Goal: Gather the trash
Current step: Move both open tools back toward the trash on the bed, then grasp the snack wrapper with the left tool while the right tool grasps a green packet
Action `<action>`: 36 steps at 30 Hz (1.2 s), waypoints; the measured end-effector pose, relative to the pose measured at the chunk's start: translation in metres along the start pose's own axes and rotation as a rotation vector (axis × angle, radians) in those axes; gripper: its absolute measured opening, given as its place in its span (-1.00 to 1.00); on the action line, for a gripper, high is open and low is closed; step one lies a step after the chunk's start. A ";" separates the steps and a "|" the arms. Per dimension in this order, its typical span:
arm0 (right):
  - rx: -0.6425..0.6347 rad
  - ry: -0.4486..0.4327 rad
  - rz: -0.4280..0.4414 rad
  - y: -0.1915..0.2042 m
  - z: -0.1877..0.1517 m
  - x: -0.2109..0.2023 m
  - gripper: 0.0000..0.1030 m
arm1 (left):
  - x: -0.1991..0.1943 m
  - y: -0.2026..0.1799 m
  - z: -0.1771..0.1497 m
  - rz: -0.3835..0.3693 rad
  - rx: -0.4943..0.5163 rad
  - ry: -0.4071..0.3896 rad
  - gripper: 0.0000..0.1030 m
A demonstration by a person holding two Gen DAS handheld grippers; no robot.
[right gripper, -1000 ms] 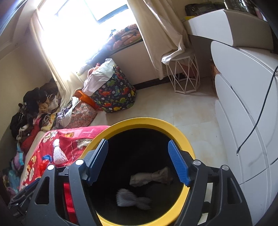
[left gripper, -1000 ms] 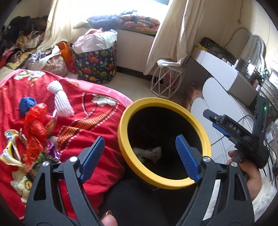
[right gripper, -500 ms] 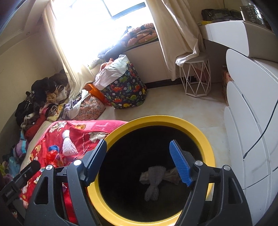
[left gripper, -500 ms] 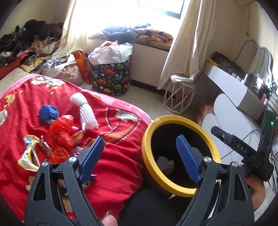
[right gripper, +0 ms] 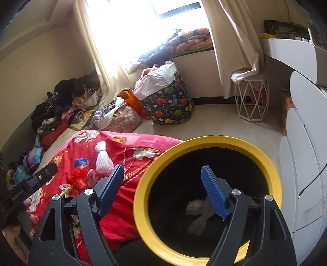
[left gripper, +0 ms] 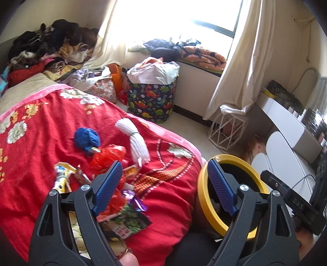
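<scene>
Blown-out window [left gripper: 184,16] glare, perhaps backlit

Glossy yellow plastic bin rim [right gripper: 206,143], soft red cloth blanket [left gripper: 40,147]

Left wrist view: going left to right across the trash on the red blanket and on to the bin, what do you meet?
Yellow-white wrapper → blue wad → red wrapper → white bundle → yellow-rimmed bin.

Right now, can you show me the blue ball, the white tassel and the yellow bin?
blue ball [left gripper: 86,137], left wrist view, middle of the ball.
white tassel [left gripper: 137,143], left wrist view, its long strands.
yellow bin [right gripper: 204,141], right wrist view, far rim.
</scene>
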State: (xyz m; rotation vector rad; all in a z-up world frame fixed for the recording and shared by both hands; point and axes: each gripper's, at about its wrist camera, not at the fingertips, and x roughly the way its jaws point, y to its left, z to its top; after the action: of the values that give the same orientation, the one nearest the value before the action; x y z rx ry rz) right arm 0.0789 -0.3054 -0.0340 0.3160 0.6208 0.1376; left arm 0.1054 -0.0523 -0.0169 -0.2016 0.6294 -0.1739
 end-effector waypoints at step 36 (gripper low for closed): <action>-0.278 0.232 0.288 0.143 -0.049 0.054 0.57 | -0.047 0.132 0.018 0.238 -0.192 -0.150 0.78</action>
State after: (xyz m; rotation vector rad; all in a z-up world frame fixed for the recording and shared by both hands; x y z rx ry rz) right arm 0.0888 -0.1461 -0.0535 0.1183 0.7733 0.5385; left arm 0.0926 0.0883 -0.0077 -0.3194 0.5151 0.1304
